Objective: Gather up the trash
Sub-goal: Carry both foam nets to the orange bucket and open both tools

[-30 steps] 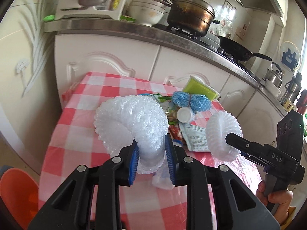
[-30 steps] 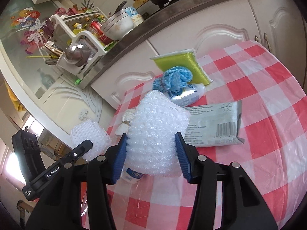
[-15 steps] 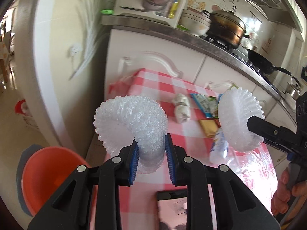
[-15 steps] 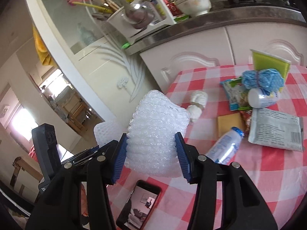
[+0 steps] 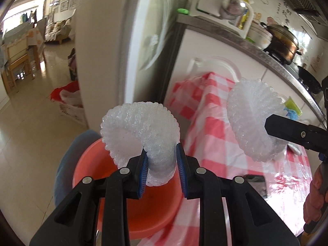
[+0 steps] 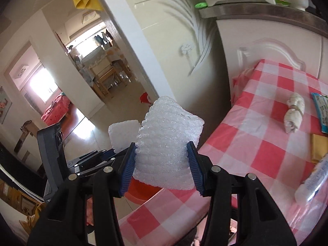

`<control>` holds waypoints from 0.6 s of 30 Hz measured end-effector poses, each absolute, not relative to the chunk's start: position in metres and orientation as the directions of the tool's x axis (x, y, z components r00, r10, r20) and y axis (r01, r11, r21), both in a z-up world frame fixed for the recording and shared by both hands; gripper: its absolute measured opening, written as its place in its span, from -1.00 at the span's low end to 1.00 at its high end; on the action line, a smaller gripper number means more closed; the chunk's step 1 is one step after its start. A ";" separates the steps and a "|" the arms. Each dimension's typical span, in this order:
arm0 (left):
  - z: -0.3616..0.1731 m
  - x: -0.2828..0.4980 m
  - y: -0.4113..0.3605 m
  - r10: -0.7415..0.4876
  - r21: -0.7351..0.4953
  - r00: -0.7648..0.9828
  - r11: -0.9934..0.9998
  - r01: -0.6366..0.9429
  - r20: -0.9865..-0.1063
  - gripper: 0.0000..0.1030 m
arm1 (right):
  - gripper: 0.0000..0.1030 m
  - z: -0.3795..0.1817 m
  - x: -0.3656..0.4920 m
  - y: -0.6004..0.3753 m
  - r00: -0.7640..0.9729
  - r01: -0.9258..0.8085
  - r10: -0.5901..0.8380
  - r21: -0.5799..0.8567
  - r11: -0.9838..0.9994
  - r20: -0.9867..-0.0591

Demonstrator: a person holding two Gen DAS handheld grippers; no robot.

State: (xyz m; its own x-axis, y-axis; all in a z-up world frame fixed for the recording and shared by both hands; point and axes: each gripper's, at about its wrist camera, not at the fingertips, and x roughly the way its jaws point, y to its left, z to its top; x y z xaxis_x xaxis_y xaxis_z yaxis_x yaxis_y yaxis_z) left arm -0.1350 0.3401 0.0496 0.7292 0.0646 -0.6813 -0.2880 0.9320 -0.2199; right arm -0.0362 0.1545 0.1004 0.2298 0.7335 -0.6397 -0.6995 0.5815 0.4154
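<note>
My left gripper (image 5: 161, 168) is shut on a white foam net sleeve (image 5: 141, 129) and holds it above an orange basin (image 5: 114, 201) that stands on a blue stool beside the table. My right gripper (image 6: 162, 164) is shut on a second white foam net sleeve (image 6: 168, 143), held over the table's left edge; it shows in the left wrist view (image 5: 254, 121) to the right. The left gripper and its foam (image 6: 123, 131) show left of it in the right wrist view. The basin rim (image 6: 141, 190) shows under the right gripper.
A red-and-white checked table (image 6: 256, 164) carries a rolled white wad (image 6: 293, 116), a yellow packet (image 6: 318, 147), a plastic bottle (image 6: 311, 186) and a blue-green wrapper (image 6: 321, 112). A phone (image 5: 256, 186) lies near the table's front. White cabinets (image 5: 205, 69) and a doorway (image 6: 96, 65) stand behind.
Both grippers have swung left, away from the table's middle, each still holding its foam sleeve. The left one now hangs over the orange basin; the right one is at the table's left edge.
</note>
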 end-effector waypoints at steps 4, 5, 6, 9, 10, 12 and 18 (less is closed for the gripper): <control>0.032 -0.148 0.361 0.093 -0.213 0.699 0.917 -0.338 -0.709 -0.47 | -0.01 0.082 -0.039 0.190 0.150 -0.721 0.710 0.415 0.555 -0.688; 0.028 -0.150 0.365 0.098 -0.210 0.692 0.914 -0.346 -0.715 -0.47 | 0.00 0.077 -0.040 0.198 0.135 -0.726 0.698 0.410 0.553 -0.703; 0.024 -0.151 0.368 0.102 -0.207 0.685 0.912 -0.353 -0.721 -0.47 | 0.01 0.074 -0.040 0.207 0.124 -0.728 0.689 0.406 0.552 -0.714; 0.008 -0.152 0.375 0.107 -0.195 0.658 0.909 -0.368 -0.745 -0.45 | 0.09 0.062 -0.040 0.227 0.084 -0.735 0.653 0.396 0.551 -0.753; 0.003 -0.151 0.377 0.105 -0.191 0.648 0.909 -0.370 -0.755 -0.39 | 0.18 0.059 -0.041 0.232 0.082 -0.738 0.642 0.386 0.553 -0.763; -0.006 -0.151 0.379 0.109 -0.180 0.629 0.908 -0.377 -0.770 -0.12 | 0.28 0.054 -0.041 0.241 0.057 -0.747 0.624 0.382 0.545 -0.779; -0.012 -0.154 0.387 0.183 -0.120 0.604 0.897 -0.426 -0.776 0.58 | 0.60 0.058 -0.039 0.236 0.106 -0.730 0.630 0.370 0.574 -0.769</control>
State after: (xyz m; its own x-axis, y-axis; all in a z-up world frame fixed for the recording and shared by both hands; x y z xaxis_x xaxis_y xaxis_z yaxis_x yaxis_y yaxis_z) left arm -0.1545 0.3869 -0.0124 0.6041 0.1831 -0.7756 -0.4257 0.8969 -0.1198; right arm -0.0392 0.2360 0.0582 0.1061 0.6303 -0.7690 -0.7302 0.5743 0.3700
